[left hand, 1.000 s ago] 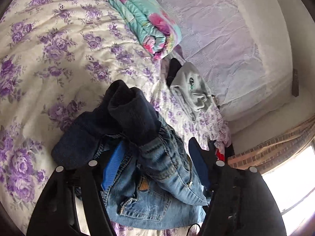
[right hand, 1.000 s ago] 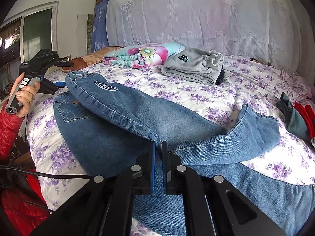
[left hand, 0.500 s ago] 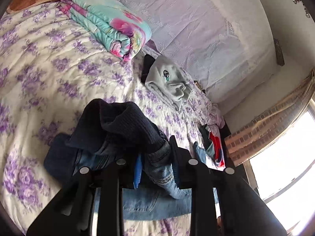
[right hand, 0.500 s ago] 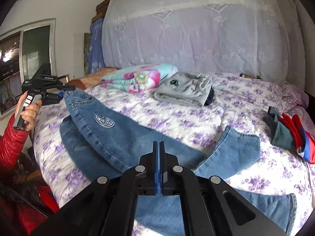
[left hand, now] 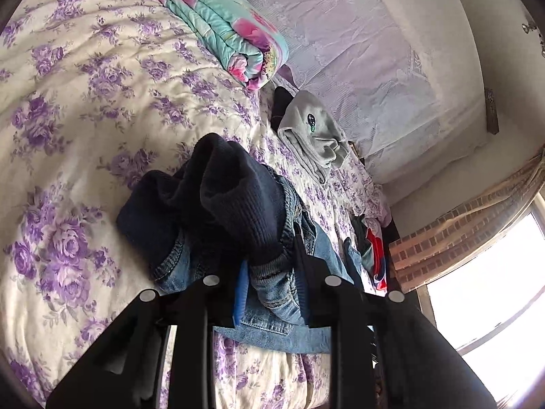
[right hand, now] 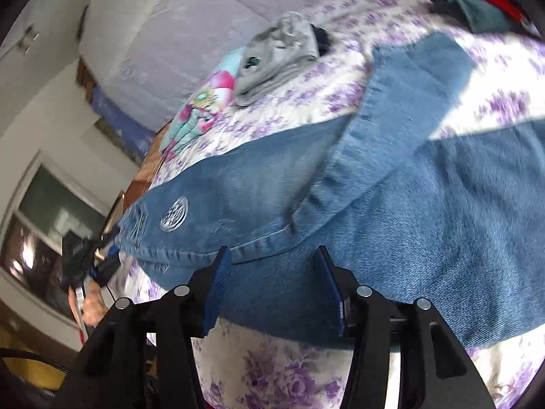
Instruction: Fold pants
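Note:
Blue denim pants lie on the floral bed, one leg folded across the other, a round white patch near the waist. My left gripper is shut on the bunched waist end of the pants, whose dark lining shows, and holds it above the sheet. It also shows small at the left of the right wrist view. My right gripper is open, its jaws astride the near edge of the pants, holding nothing.
A folded grey garment and a rolled floral quilt lie near the headboard. A pile of red and green clothes sits at the bed's far edge. A window is on the right.
My right gripper has opened, let go of the pants and tilted down close over them. My left gripper has closed on the waist end and keeps it lifted.

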Demonstrator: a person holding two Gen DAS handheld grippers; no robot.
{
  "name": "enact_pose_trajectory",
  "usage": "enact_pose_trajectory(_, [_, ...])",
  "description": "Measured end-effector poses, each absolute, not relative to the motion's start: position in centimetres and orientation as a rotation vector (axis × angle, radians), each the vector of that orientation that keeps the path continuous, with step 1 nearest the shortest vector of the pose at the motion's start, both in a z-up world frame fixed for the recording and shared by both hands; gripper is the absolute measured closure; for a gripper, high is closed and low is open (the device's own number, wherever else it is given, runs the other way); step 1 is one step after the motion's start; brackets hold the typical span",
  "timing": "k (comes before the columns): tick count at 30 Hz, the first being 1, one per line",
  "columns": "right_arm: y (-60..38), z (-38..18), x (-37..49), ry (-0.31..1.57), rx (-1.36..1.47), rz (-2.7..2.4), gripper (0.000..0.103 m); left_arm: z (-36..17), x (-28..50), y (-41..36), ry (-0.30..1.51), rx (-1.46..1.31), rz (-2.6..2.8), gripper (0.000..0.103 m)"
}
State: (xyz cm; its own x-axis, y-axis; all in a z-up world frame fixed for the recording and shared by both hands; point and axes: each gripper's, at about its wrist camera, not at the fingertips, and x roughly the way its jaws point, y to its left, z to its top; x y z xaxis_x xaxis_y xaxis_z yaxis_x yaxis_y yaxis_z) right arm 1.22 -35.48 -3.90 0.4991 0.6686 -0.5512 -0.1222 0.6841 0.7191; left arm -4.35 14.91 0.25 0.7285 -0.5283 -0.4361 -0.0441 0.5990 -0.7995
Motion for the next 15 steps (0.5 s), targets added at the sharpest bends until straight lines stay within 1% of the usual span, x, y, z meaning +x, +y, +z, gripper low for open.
enact_pose_trajectory(3, [-36.2,-4.7,2.9,0.933,0.826,0.520,0.051,-0.1,-3.7,15.2,0.730,-0.912,-0.311,0.081])
enact_pose_trajectory(4, [-36.3,-4.8,3.4,0.924,0.856,0.529,0.052,-0.1,-3.5,15.3,0.732,-0.912,-0.310,0.081])
enact_pose_trajectory(5, [-36.3,-4.8,3.8,0.922,0.858,0.528,0.070,0.1,-3.1,15.3,0.736,-0.911,-0.310,0.081])
enact_pose_trajectory(6, [-36.3,-4.7,4.0,0.912,0.848,0.520,0.084,0.2,-2.9,15.5,0.738,-0.913,-0.312,0.081])
enact_pose_trajectory(7, [-36.3,-4.4,3.9,0.896,0.840,0.524,0.096,0.4,-2.6,15.6,0.740,-0.913,-0.316,0.081])
enact_pose_trajectory(11, [-36.4,-0.9,0.3,0.778,0.721,0.581,0.096,1.5,-3.3,15.7,0.718,-0.913,-0.350,0.081])
enact_pose_trajectory(13, [-37.1,-0.4,-1.5,0.775,0.705,0.609,0.096,2.0,-4.6,15.6,0.694,-0.890,-0.377,0.081])
enact_pose_trajectory(15, [-37.4,-1.5,-2.7,0.810,0.671,0.602,0.096,1.6,-5.8,15.5,0.688,-0.860,-0.390,0.081])
